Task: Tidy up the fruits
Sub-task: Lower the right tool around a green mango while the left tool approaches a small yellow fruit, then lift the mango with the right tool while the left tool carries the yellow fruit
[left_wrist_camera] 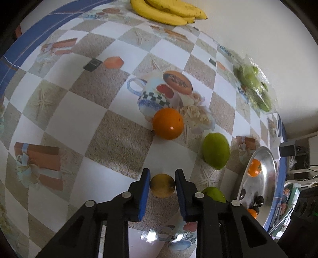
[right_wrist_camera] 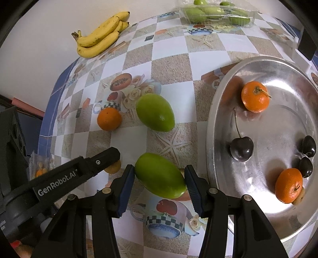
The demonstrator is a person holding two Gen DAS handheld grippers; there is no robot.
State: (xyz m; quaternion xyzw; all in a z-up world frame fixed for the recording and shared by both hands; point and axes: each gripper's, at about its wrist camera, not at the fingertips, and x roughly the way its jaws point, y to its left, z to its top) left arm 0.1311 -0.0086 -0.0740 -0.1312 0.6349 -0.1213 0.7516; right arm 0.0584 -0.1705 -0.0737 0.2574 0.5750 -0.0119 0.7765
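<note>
On the tabletop (right_wrist_camera: 171, 67), a tray (right_wrist_camera: 216, 123) at right holds two tangerines (right_wrist_camera: 255, 96), three cherries (right_wrist_camera: 241, 148). Left of it lie two mangoes (right_wrist_camera: 155, 112), one between the right tongs (right_wrist_camera: 159, 178); bananas (right_wrist_camera: 99, 37) and a clear box (right_wrist_camera: 216, 13) sit behind.

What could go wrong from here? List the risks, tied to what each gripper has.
1. The left gripper pinches a small round yellow fruit near its pad tips; it could pop out on lifting.
2. The right gripper straddles a green mango lying diagonally; it may twist or slip.
3. The two grippers sit close together and could collide.
</note>
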